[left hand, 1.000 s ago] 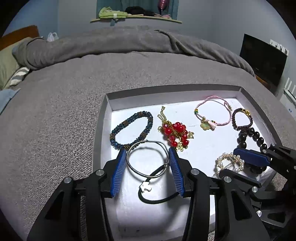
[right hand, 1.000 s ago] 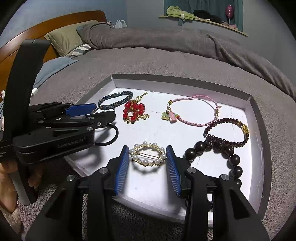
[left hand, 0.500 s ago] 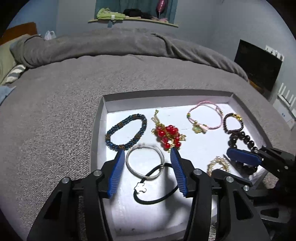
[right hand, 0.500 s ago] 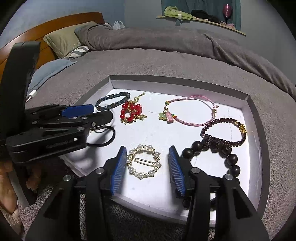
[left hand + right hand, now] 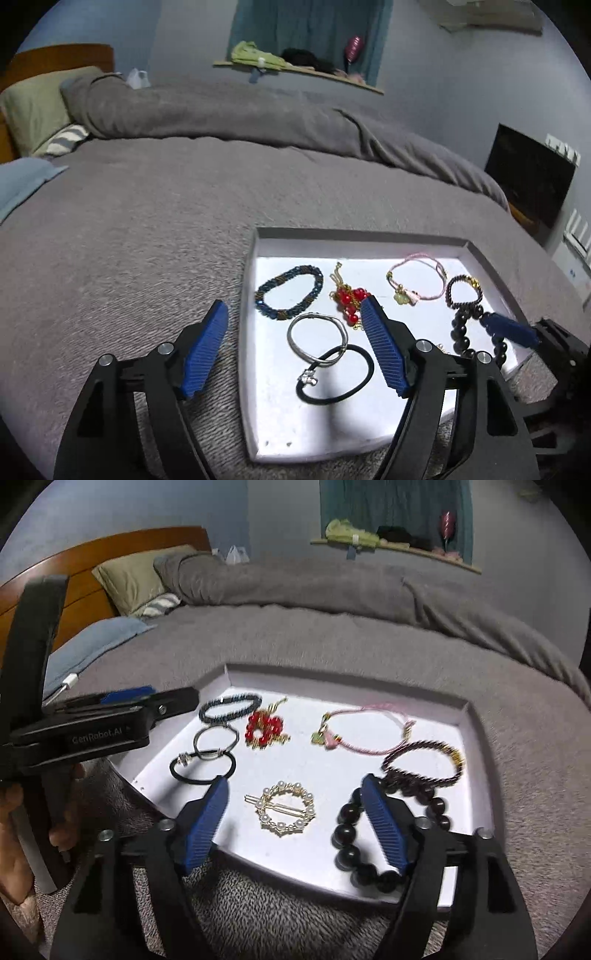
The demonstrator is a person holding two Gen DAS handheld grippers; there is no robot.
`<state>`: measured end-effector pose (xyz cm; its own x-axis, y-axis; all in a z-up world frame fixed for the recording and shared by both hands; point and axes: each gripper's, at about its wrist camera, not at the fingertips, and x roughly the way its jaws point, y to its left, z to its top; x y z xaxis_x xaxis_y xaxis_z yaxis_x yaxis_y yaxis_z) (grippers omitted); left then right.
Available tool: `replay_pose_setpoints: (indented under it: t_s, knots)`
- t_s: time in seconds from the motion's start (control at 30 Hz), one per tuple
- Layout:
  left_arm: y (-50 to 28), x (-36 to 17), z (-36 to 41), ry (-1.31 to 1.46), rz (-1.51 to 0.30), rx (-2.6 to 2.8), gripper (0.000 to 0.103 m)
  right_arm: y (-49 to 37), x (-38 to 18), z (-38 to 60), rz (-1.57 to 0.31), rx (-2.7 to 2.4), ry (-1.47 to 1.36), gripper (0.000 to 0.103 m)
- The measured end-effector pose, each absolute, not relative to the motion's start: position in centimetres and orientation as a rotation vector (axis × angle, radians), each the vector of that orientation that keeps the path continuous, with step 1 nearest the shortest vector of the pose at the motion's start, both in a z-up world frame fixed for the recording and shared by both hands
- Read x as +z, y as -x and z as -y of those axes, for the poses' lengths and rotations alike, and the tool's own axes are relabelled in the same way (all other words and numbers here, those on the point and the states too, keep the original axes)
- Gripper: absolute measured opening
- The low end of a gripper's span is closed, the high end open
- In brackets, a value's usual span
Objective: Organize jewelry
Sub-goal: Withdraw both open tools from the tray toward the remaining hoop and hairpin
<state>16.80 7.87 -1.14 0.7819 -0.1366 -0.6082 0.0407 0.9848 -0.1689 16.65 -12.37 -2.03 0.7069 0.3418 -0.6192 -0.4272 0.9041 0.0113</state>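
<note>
jewelry: nine pieces, all lying loose on the white floor of a shallow grey-walled tray point(image 5: 476, 716) set on a grey bed cover point(image 5: 147, 221)
- far row: dark blue beaded bracelet point(image 5: 290, 293); red bead cluster with gold chain point(image 5: 264, 729); pink cord bracelet point(image 5: 365, 731) with a small charm
- right side: thin dark-bead bracelet point(image 5: 424, 762) touching the large black bead bracelet point(image 5: 351, 843) near the front edge
- left side: silver bangle point(image 5: 317, 338) overlapping the black hair tie point(image 5: 334, 374), which carries a small metal charm
- front centre: pearl ring brooch point(image 5: 286, 808), apart from the rest
- left gripper point(image 5: 295, 354): blue pads spread wide, nothing between them; one pad over the bed cover, one over the tray
- right gripper point(image 5: 293, 829): pads wide apart, empty, framing the pearl ring brooch from above
- step in hand, by judgement: between placements, both tools clear of the pieces
- next move, if any: separate bangle from hair tie, with a narrow low pinch on thin wire
</note>
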Motion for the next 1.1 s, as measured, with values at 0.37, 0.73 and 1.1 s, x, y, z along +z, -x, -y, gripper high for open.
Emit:
replay_pose_setpoints:
  t_s: [0.37,0.73,1.1]
  knots:
    - [-12.3,-0.1,-7.0,0.087,-0.650,-0.063,0.089,-11.5,-0.6,15.0,-0.606,0.344,0.128,0.096]
    - [-5.5,0.4,-7.2,0.033,-0.619,-0.055,0.094,-5.5,-1.3,20.0,-0.614,0.293,0.007,0.097]
    - [-1.9,-1.2,-6.1,-0.014,-0.672,-0.089,0.095,-2.9,-2.7,18.4,-0.648,0.344,0.092,0.097]
